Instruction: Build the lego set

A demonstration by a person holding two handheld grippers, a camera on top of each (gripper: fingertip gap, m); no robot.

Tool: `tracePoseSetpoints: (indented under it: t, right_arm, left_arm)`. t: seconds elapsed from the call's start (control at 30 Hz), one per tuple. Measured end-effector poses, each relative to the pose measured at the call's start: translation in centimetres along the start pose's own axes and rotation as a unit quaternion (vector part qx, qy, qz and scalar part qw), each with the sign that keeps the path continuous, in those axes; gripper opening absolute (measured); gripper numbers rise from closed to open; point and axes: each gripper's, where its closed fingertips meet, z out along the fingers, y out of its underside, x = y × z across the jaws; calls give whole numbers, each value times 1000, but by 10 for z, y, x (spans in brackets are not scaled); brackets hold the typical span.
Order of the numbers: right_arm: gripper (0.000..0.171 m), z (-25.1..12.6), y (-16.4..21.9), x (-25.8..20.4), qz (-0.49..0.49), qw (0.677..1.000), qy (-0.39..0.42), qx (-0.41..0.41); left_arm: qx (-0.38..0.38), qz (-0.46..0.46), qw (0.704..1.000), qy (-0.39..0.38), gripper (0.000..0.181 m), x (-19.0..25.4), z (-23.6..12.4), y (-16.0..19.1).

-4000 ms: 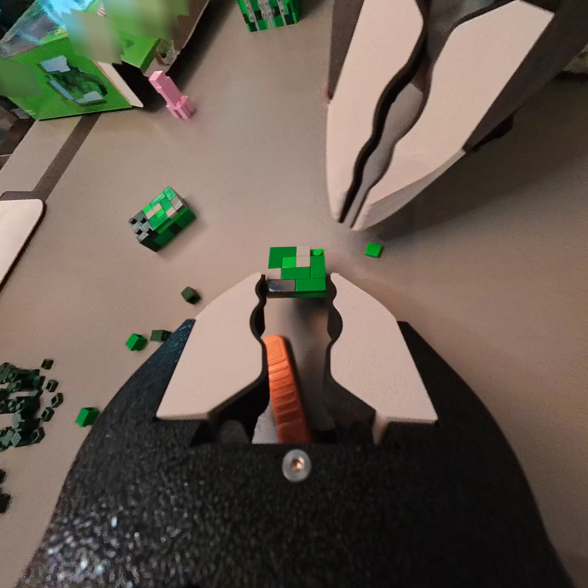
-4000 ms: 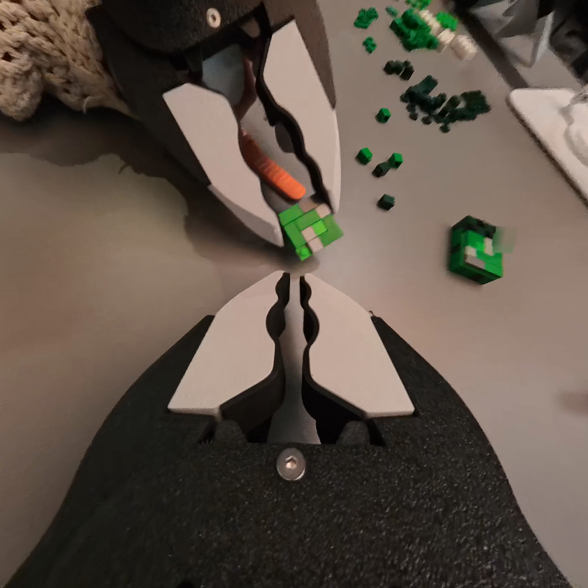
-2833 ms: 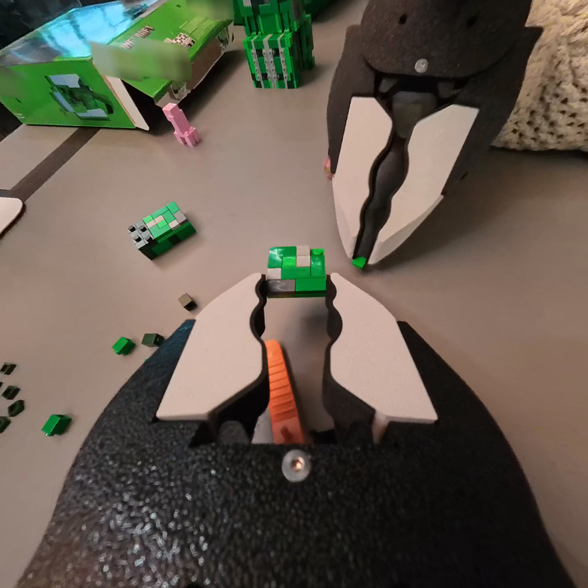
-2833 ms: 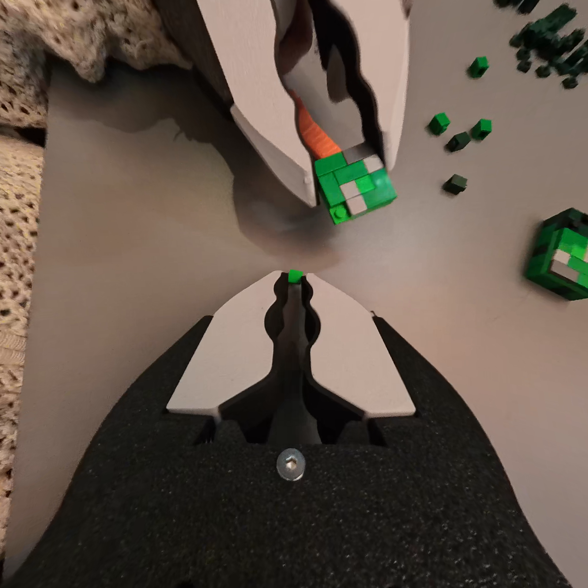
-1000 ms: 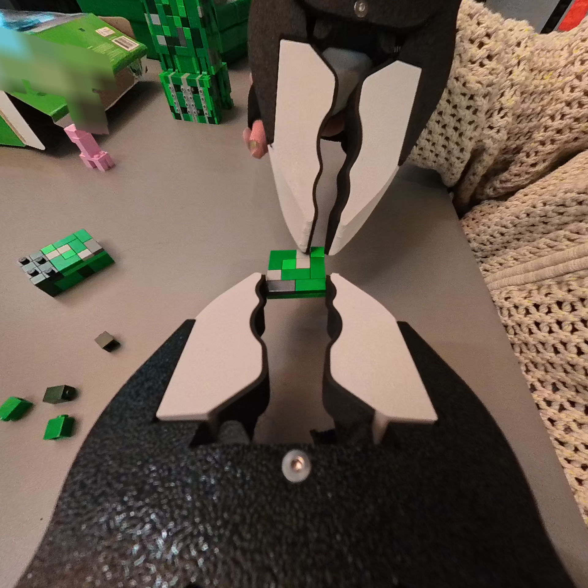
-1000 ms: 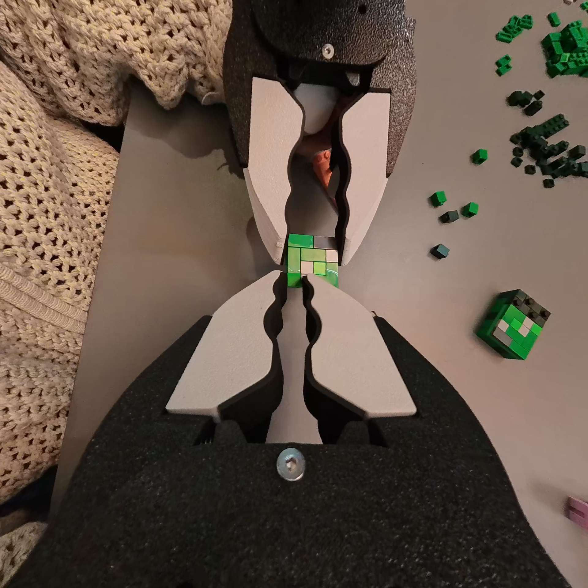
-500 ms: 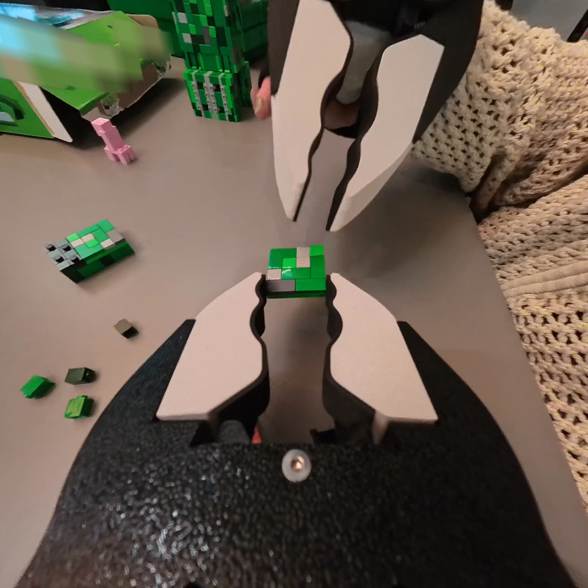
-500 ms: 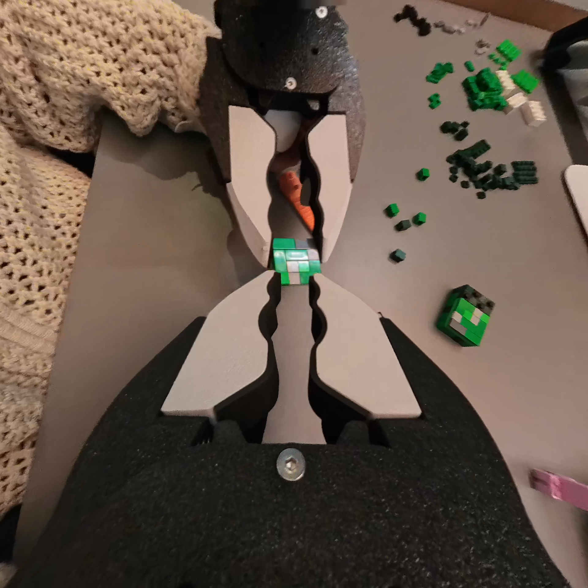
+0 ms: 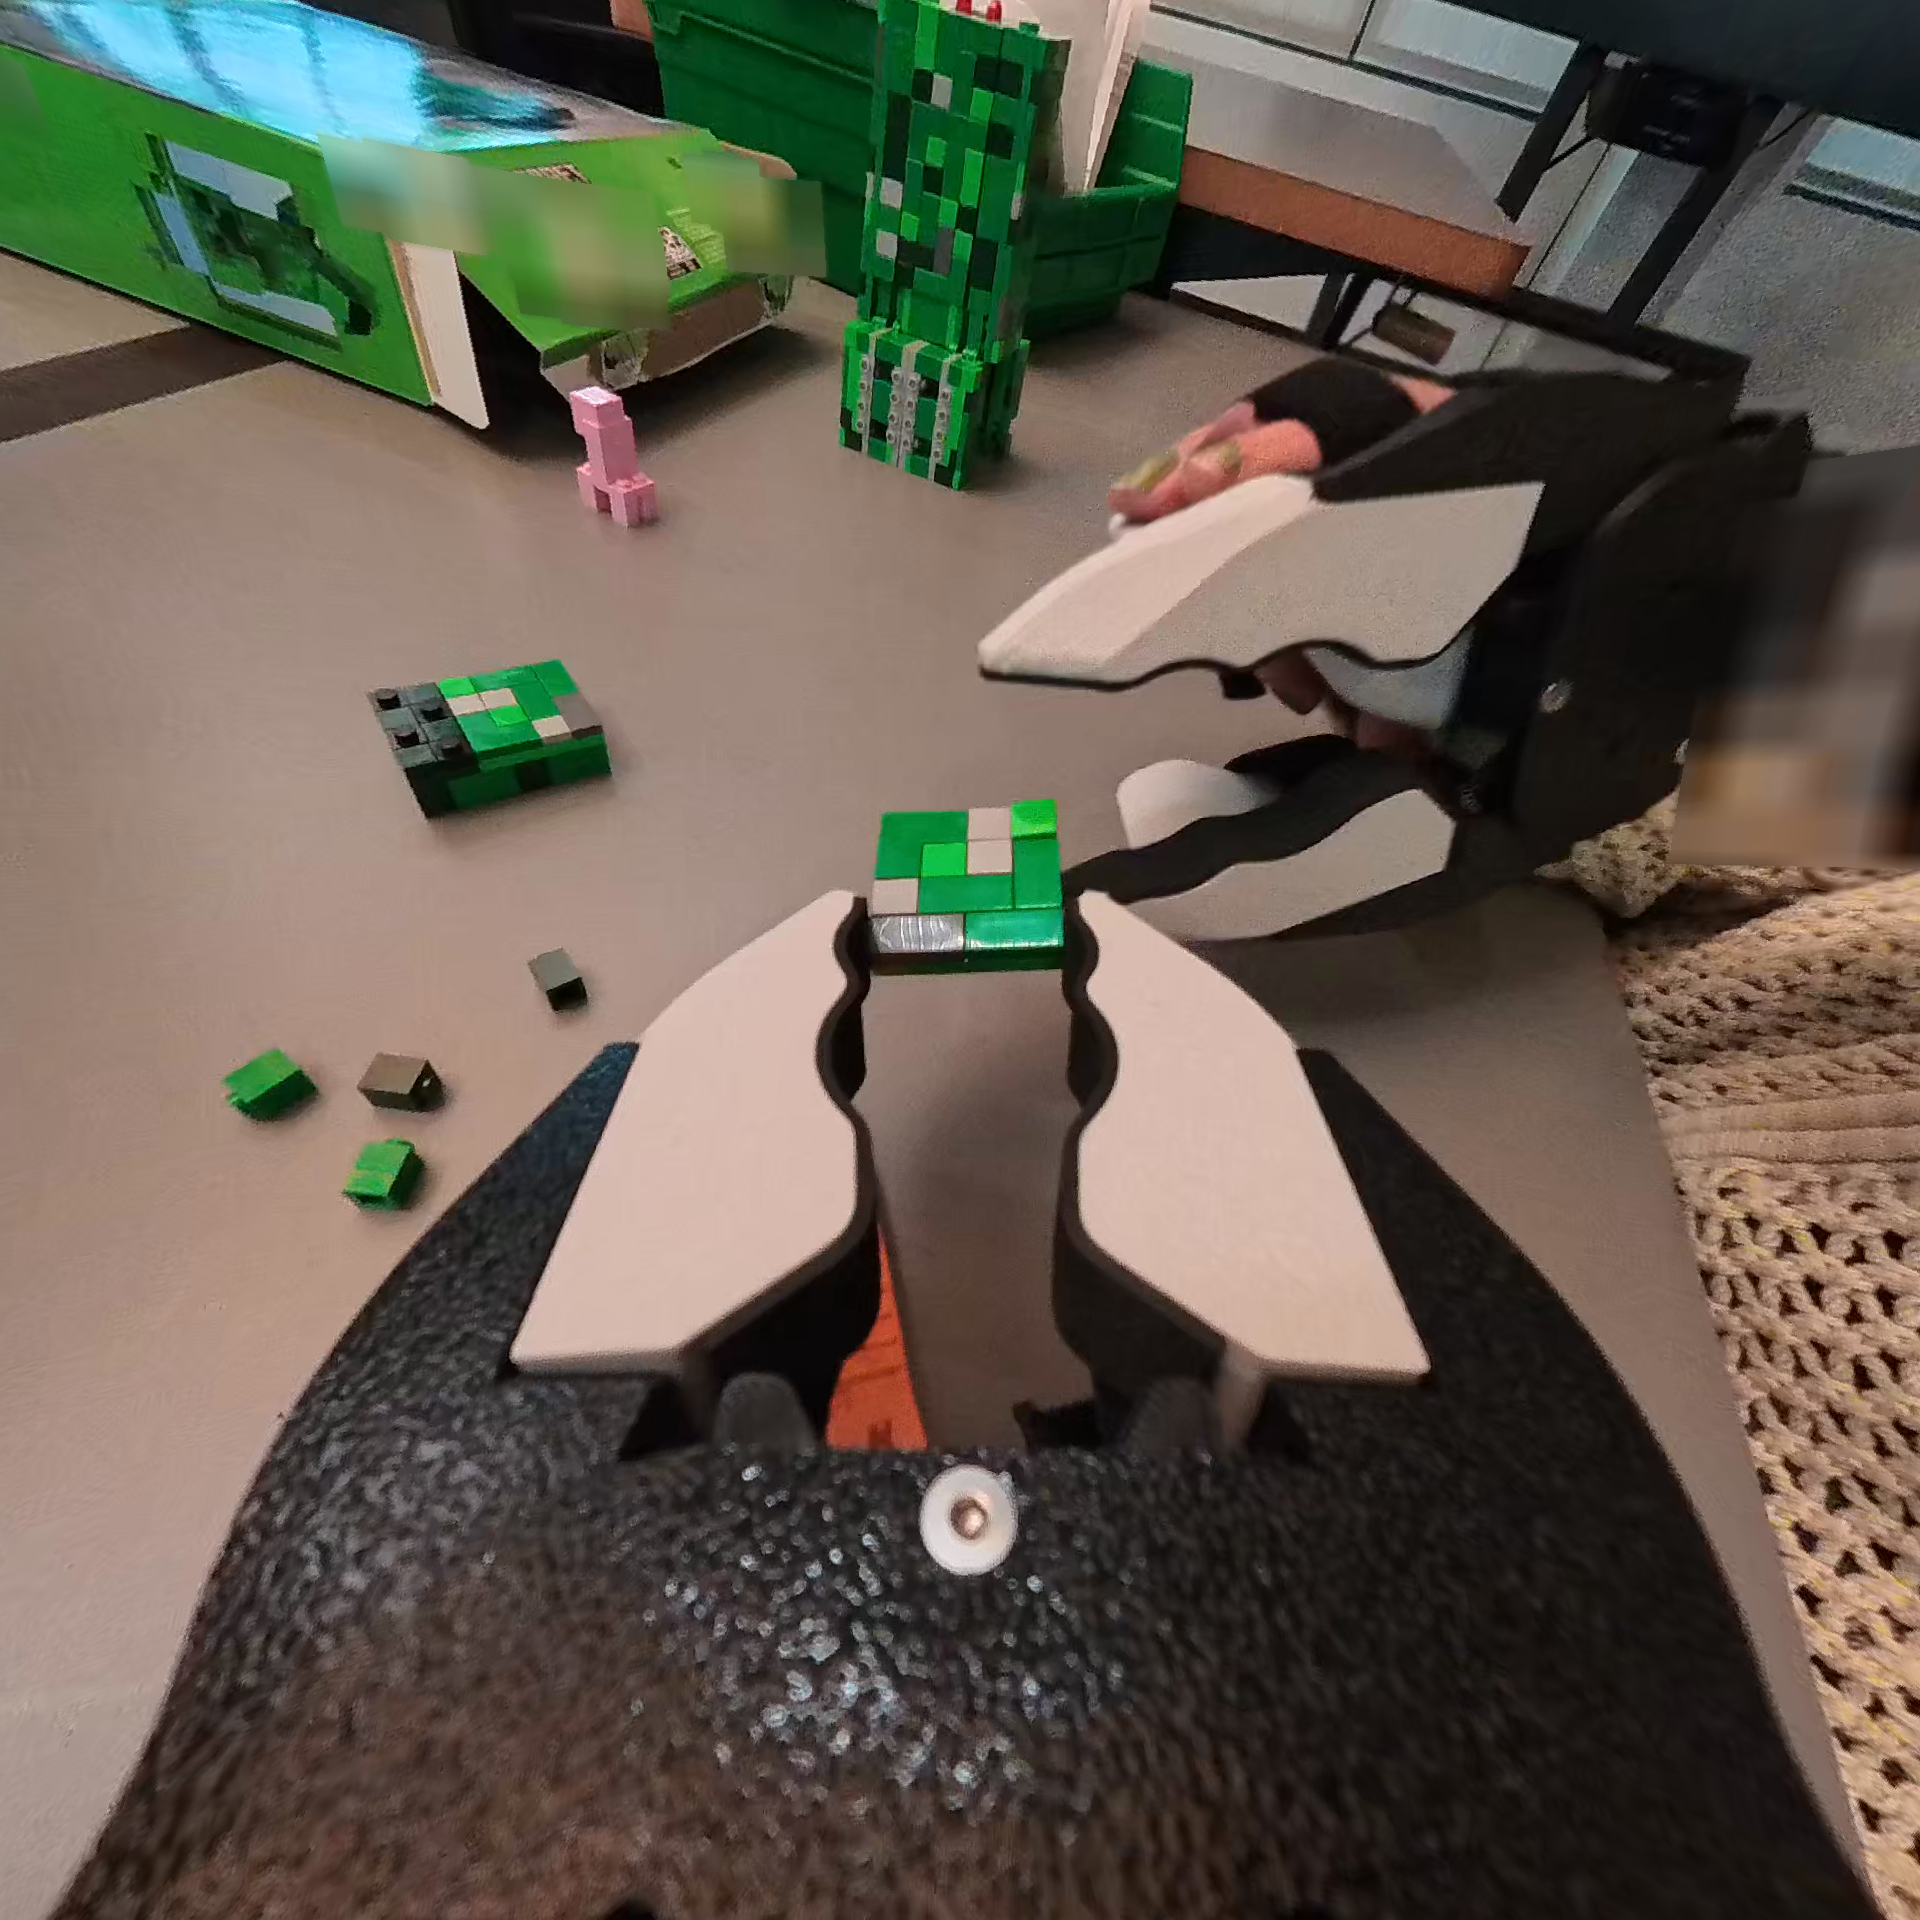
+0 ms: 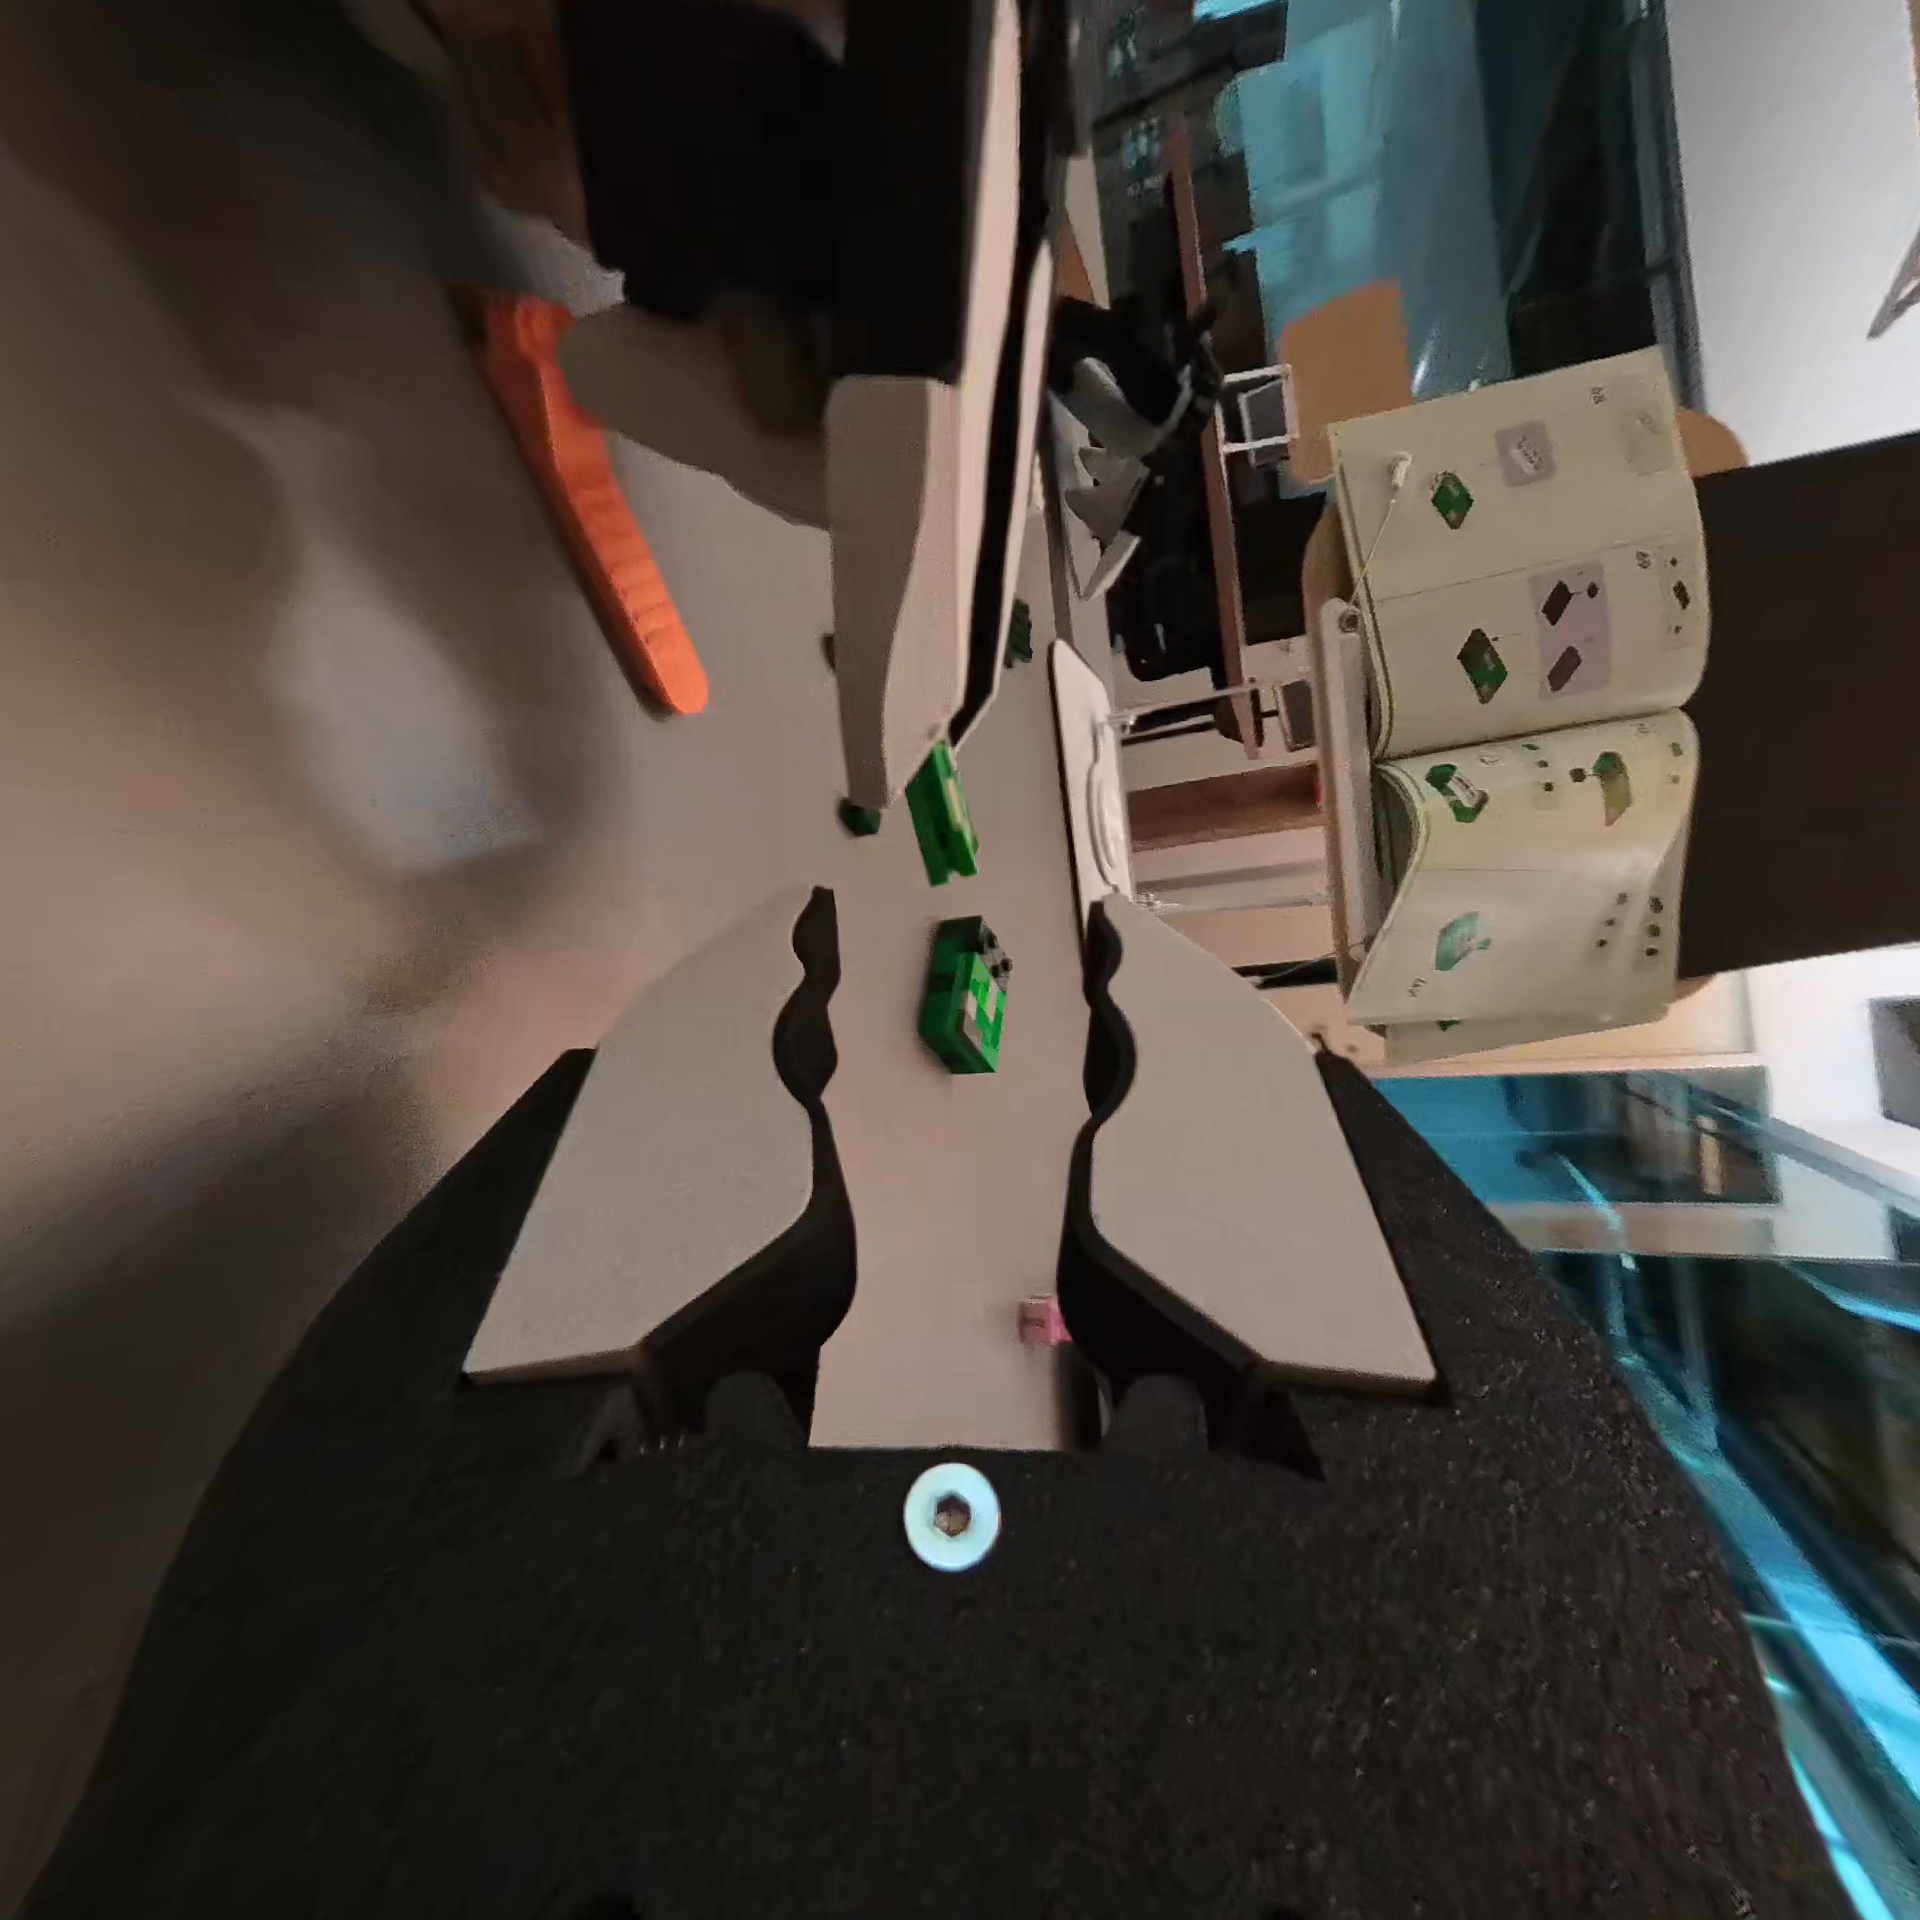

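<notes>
The left gripper (image 9: 966,914) points forward, low over the grey surface (image 9: 312,582), its pale, wavy-edged fingers (image 9: 727,1122) clamped on the two sides of a small square lego panel (image 9: 968,878). The panel is a flat mosaic of smooth tiles in bright green, darker green, pale grey and one shiny silver-grey piece, held level just above the surface.

The right gripper (image 9: 1049,769) comes in from the right, rolled onto its side so one finger sits above the other. Its fingers stand well apart and hold nothing; the lower tip lies just beside the panel's right edge, though I cannot tell if it touches. A person's hand (image 9: 1247,457) grips its black, grainy body. In the right wrist view the scene is turned sideways and the same wide gap shows between the fingers (image 10: 717,1122).

To the left, a second, thicker lego block (image 9: 488,732) lies flat, with dark studded bricks at one corner. Three loose small bricks (image 9: 270,1083) sit near the left gripper's body, and a dark one (image 9: 559,979) closer in. Farther back stand a tall green pixel-patterned lego figure (image 9: 940,249), a small pink lego figure (image 9: 613,457) and a glossy green cardboard box (image 9: 208,208). A cream, open-weave knitted sleeve (image 9: 1787,1195) rests along the right edge. An open instruction booklet (image 10: 1517,675) stands propped in the right wrist view.
</notes>
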Motion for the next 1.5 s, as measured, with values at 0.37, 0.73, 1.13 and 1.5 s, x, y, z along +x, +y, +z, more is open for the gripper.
tracePoseSetpoints:
  t: [0.37, 0.73, 1.13, 1.5]
  right_arm:
    - [27, 12, 3, -3, -81, 996, 25, -30]
    - [17, 15, 1, -3, -132, 990, 45, -36]
    - [6, 14, 3, 2, -143, 986, 68, -53]
    - [6, 16, 2, 2, -239, 964, 98, -58]
  left_arm:
    - [-3, -1, 1000, 6, 35, 2, 1, 1]
    - [-8, 2, 1000, 8, 35, 4, 2, 2]
    - [-16, 10, 1000, 2, 35, 3, 4, 5]
    - [-32, 12, 999, -9, 35, 0, 6, 9]
